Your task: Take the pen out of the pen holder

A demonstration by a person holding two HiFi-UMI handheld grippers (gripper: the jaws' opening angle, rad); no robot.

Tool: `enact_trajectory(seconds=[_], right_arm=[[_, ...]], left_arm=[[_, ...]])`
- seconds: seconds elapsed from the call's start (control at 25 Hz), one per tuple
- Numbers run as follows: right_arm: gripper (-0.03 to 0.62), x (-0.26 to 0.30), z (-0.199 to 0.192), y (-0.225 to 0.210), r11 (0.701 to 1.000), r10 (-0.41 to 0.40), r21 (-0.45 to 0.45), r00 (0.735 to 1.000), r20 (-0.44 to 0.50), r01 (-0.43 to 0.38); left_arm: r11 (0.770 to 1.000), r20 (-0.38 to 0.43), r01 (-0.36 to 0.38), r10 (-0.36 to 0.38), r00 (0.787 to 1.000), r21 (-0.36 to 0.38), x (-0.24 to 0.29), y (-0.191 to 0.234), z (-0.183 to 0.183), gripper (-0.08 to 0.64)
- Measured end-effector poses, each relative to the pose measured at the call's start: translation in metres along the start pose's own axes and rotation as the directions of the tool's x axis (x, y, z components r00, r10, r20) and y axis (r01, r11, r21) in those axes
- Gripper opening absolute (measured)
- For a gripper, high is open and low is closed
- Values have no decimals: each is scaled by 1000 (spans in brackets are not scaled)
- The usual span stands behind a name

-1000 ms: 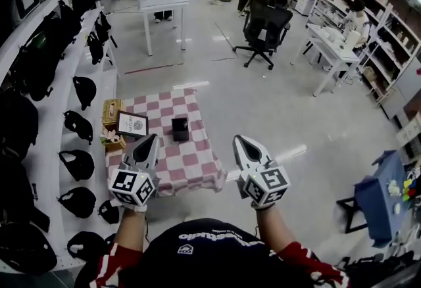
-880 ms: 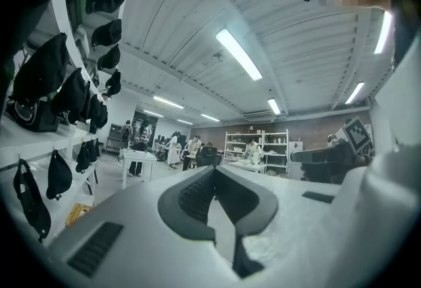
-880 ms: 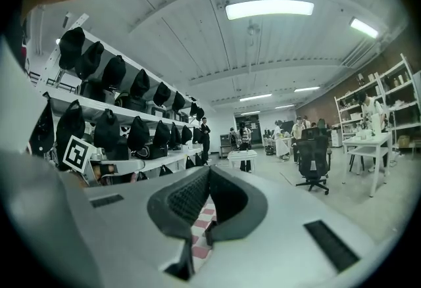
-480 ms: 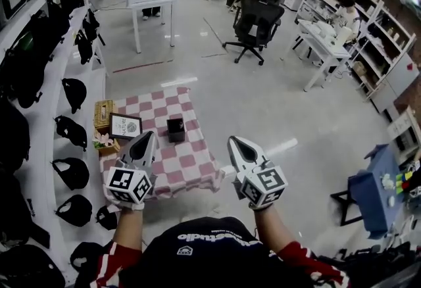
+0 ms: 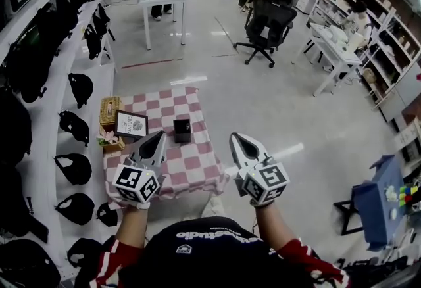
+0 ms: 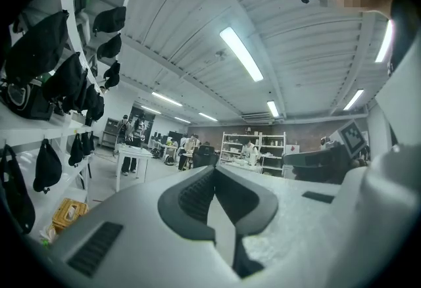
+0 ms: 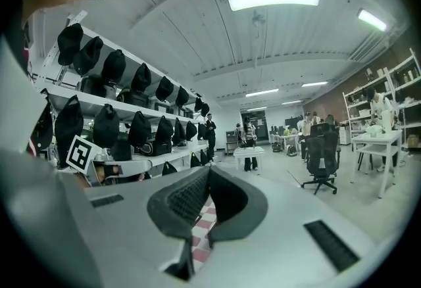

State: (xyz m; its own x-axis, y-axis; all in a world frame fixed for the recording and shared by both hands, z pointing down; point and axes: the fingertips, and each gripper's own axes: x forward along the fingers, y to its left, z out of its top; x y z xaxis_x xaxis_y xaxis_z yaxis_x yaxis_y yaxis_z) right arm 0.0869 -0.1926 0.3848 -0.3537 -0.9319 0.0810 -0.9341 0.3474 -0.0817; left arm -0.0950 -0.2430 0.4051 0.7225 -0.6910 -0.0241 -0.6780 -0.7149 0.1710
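The black square pen holder (image 5: 182,129) stands near the middle of a low table under a pink-and-white checkered cloth (image 5: 191,165). From this distance I cannot make out a pen in it. In the head view my left gripper (image 5: 159,136) hangs over the table's near left part, short of the holder, jaws shut and empty. My right gripper (image 5: 237,139) is off the table's right edge over the floor, also shut and empty. The left gripper view shows the left gripper (image 6: 214,171) pointing level across the room. Beneath the right gripper (image 7: 206,171) a strip of checkered cloth (image 7: 202,222) shows.
A framed picture (image 5: 131,126), a woven tissue box (image 5: 110,111) and a small flower bunch (image 5: 108,139) sit on the table's left side. Shelves of black bags (image 5: 39,63) run along the left. An office chair (image 5: 268,24), white tables and people are farther off.
Both grippers stay shut and have drifted a little in front of me. The left one has slid slightly right over the cloth. A light shoe now shows at the table's near edge.
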Motion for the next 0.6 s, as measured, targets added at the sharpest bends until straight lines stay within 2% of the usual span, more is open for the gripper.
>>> enact_trajectory(seconds=[0.32, 0.48, 0.6], right_arm=[[3, 11, 4, -6, 1000, 26, -4, 1000, -6, -26], [3, 12, 0, -3, 999, 36, -4, 999, -18, -36], [3, 11, 0, -4, 999, 33, -3, 999, -20, -33]], left_arm=[[1000, 6, -7, 7, 1000, 18, 4, 13, 11, 5], [998, 10, 9, -10, 1000, 68, 6, 8, 13, 8], [995, 24, 44, -46, 999, 89, 11, 2, 19, 94]])
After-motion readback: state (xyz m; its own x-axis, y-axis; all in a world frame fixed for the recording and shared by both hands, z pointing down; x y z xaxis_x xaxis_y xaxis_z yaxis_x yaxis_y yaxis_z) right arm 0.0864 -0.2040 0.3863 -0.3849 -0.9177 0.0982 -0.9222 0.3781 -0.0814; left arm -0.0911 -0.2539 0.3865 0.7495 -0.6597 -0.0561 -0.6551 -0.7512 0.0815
